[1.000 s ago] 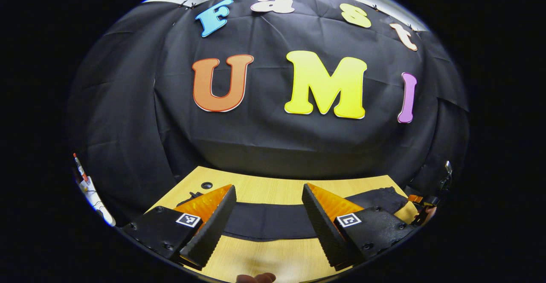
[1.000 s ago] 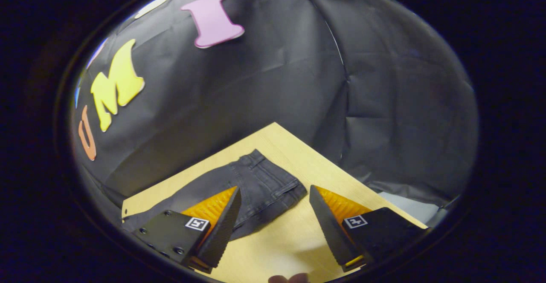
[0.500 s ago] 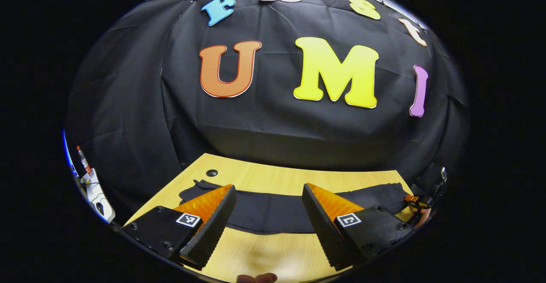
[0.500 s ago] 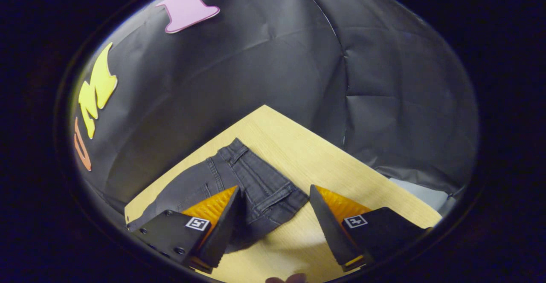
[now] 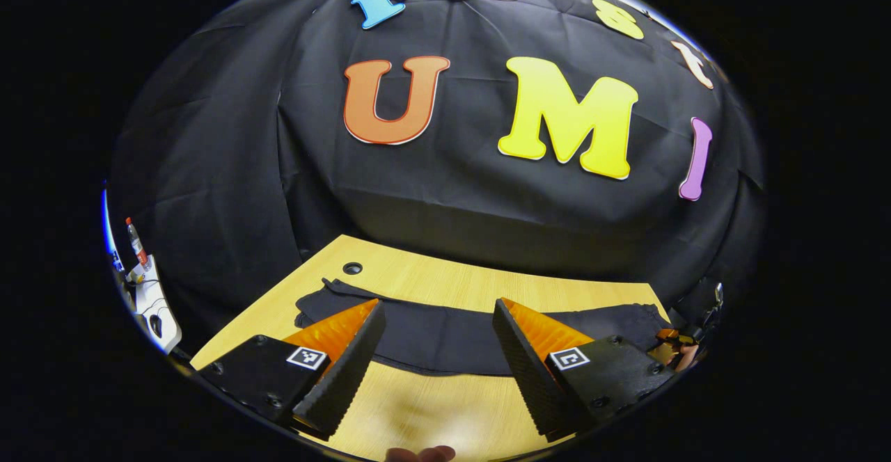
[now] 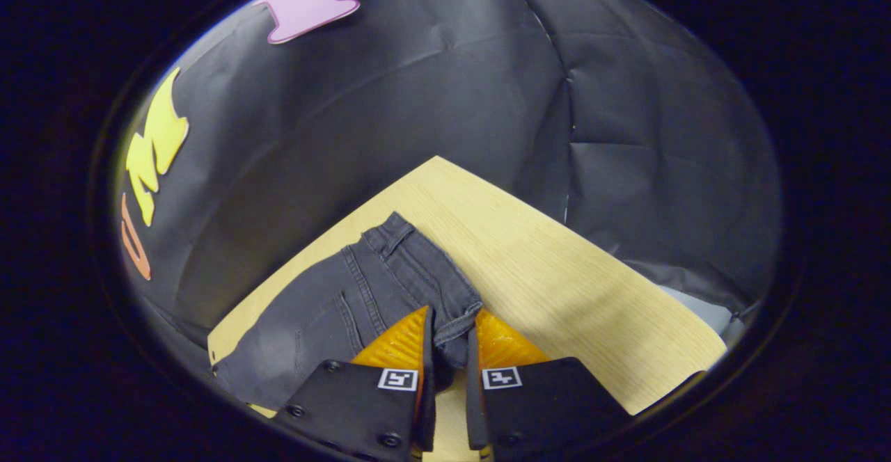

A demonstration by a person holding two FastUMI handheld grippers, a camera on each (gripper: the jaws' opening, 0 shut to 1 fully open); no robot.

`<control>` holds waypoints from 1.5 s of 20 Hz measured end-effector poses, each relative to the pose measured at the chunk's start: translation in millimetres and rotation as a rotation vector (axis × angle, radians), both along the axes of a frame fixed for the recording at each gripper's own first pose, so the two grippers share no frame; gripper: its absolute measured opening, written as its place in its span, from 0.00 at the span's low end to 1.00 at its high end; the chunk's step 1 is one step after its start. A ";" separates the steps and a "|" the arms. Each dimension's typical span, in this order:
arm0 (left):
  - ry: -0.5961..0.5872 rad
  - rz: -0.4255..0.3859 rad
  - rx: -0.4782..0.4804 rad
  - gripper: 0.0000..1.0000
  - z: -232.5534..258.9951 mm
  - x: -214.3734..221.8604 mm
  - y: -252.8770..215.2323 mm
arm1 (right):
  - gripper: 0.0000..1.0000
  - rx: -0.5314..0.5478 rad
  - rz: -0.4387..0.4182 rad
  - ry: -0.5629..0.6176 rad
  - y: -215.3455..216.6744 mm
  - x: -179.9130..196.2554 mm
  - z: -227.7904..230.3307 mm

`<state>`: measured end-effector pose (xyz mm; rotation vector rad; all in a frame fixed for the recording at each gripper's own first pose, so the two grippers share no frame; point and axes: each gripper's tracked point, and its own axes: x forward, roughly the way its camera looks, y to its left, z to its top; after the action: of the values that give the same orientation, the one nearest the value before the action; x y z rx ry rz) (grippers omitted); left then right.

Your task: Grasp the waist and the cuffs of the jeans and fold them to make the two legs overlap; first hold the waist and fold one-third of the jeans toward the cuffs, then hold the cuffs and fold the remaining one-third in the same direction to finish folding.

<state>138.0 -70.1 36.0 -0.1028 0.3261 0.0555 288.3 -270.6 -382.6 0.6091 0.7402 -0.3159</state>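
Left gripper view: the left gripper [image 5: 435,351] hangs over the near part of a light wooden table [image 5: 445,417], jaws spread wide with nothing between them. Past the fingertips the dark jeans [image 5: 445,337] lie flat across the table in a long band running from side to side, near the far edge; the cuff end sits at the left just below a round hole [image 5: 352,268] in the tabletop, and the other end runs off toward the right rim. At that right rim a small part of the other gripper [image 5: 672,352] shows at the end of the jeans, too small and too distorted to read how its jaws stand from here. A fingertip [image 5: 420,453] of the holding hand shows at the bottom edge. At the far left a white object with a red-capped item [image 5: 143,281] stands beyond the table, too small to identify. Black cloth wall [image 5: 230,170] behind the table. Right gripper view: the right gripper [image 6: 450,340] is down at the waist end of the jeans [image 6: 348,309], jaws drawn nearly together with the near corner of the waistband [image 6: 456,323] pinched between both fingers; the fabric bunches slightly in the narrow gap. The waistband runs away from the grip toward the far left, belt loops and seams visible, and the rest of the jeans lies flat on the table [image 6: 557,288], stretching off to the lower left. Bare wood to the right of the grip. Black cloth wall [image 6: 487,100] behind.
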 end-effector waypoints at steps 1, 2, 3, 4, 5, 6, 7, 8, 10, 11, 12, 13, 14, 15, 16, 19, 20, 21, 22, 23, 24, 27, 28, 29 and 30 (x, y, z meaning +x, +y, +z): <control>-0.009 0.001 0.003 1.00 1.0 -1.7 2.9 | 0.19 -0.005 -0.002 -0.005 -2.0 0.9 4.6; -0.017 0.001 0.005 1.00 2.5 -2.9 6.7 | 0.12 -0.012 0.000 -0.011 -2.7 0.2 13.0; -0.029 0.002 0.010 1.00 4.7 -4.9 10.8 | 0.11 -0.029 0.009 -0.027 -3.2 -1.0 24.3; -0.042 0.006 0.018 1.00 7.5 -6.8 16.2 | 0.11 -0.051 0.024 -0.051 -1.5 -4.2 39.0; -0.057 0.009 0.026 1.00 9.6 -8.8 22.8 | 0.13 -0.081 0.042 -0.076 4.5 -5.8 56.8; -0.072 0.015 0.034 1.00 12.0 -10.5 30.0 | 0.15 -0.118 0.063 -0.106 12.0 -6.9 75.3; -0.085 0.023 0.039 1.00 13.5 -12.6 38.8 | 0.11 -0.157 0.084 -0.137 15.8 -7.7 92.7; -0.092 0.031 0.040 1.00 14.3 -14.8 47.1 | 0.16 -0.191 0.105 -0.174 24.8 -13.0 118.2; -0.091 0.042 0.027 1.00 14.5 -17.9 61.9 | 0.11 -0.259 0.148 -0.240 40.8 -22.1 167.5; -0.097 0.048 0.028 1.00 16.5 -21.0 70.8 | 0.11 -0.290 0.177 -0.272 51.8 -25.4 189.4; -0.107 0.059 0.032 1.00 18.7 -24.9 81.4 | 0.11 -0.321 0.211 -0.302 63.8 -29.6 206.7; -0.121 0.069 0.037 1.00 21.7 -27.7 92.5 | 0.07 -0.352 0.248 -0.334 78.2 -32.7 226.9; -0.131 0.080 0.032 1.00 23.3 -29.0 102.7 | 0.11 -0.381 0.291 -0.366 94.8 -34.1 245.0; -0.137 0.081 0.013 1.00 24.1 -32.3 109.8 | 0.07 -0.399 0.337 -0.389 113.7 -39.7 260.9; -0.141 0.079 -0.014 0.99 25.5 -36.3 114.3 | 0.11 -0.415 0.385 -0.410 130.0 -43.0 275.4; -0.177 0.091 -0.010 1.00 30.8 -43.4 138.5 | 0.11 -0.436 0.522 -0.442 187.3 -50.5 311.8; -0.188 0.094 -0.003 1.00 32.3 -45.6 146.6 | 0.11 -0.438 0.562 -0.442 210.0 -46.7 315.2; -0.195 0.098 -0.002 1.00 32.2 -47.4 154.6 | 0.11 -0.443 0.601 -0.439 229.2 -47.4 318.3; -0.196 0.100 -0.007 1.00 31.0 -49.8 161.9 | 0.11 -0.445 0.634 -0.433 247.2 -49.0 316.2; -0.195 0.107 -0.015 1.00 28.9 -51.8 170.5 | 0.07 -0.451 0.656 -0.426 264.6 -48.7 316.2; -0.194 0.118 -0.030 1.00 27.5 -53.3 180.2 | 0.09 -0.465 0.677 -0.415 279.1 -46.5 310.9; -0.171 0.149 -0.114 0.98 19.8 -58.1 203.5 | 0.11 -0.488 0.729 -0.362 313.7 -44.4 284.1; -0.168 0.162 -0.123 0.99 18.1 -57.6 209.4 | 0.11 -0.505 0.748 -0.348 318.7 -47.6 274.5; -0.169 0.171 -0.124 0.99 15.9 -58.8 218.1 | 0.11 -0.530 0.771 -0.332 322.2 -47.3 266.6; -0.166 0.177 -0.119 0.99 15.5 -60.5 225.4 | 0.10 -0.562 0.797 -0.320 329.2 -45.2 252.9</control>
<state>77.6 155.2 51.5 -0.2529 0.1536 0.2023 243.1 58.6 -129.7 -0.1898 0.4989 0.3074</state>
